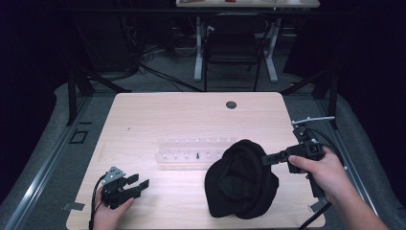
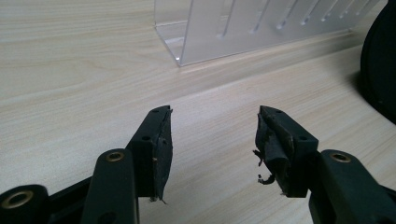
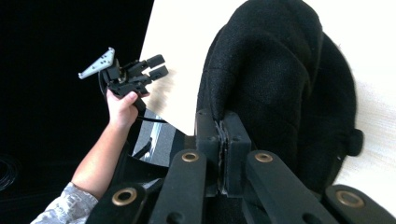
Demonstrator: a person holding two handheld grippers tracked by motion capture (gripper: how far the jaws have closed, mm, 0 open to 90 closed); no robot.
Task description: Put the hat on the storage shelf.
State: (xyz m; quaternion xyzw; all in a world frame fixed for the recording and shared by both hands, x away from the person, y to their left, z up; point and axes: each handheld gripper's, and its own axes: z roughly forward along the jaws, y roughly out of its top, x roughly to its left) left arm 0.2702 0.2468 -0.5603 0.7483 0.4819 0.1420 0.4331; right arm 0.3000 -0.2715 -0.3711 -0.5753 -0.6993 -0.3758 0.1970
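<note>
right gripper (image 1: 266, 159) is clamped on the edge of the black hat (image 1: 242, 179), which sits at the table's (image 1: 191, 112) near right, just past the clear rack (image 1: 194, 153); left gripper (image 1: 141, 183) rests near left, jaws wide, nothing in them

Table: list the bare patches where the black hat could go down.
The table is free along its far strip, between the far edge and the clear rack. Another bare patch lies between the left tool and the black hat. The near right is crowded: there the right tool grips the hat.
</note>
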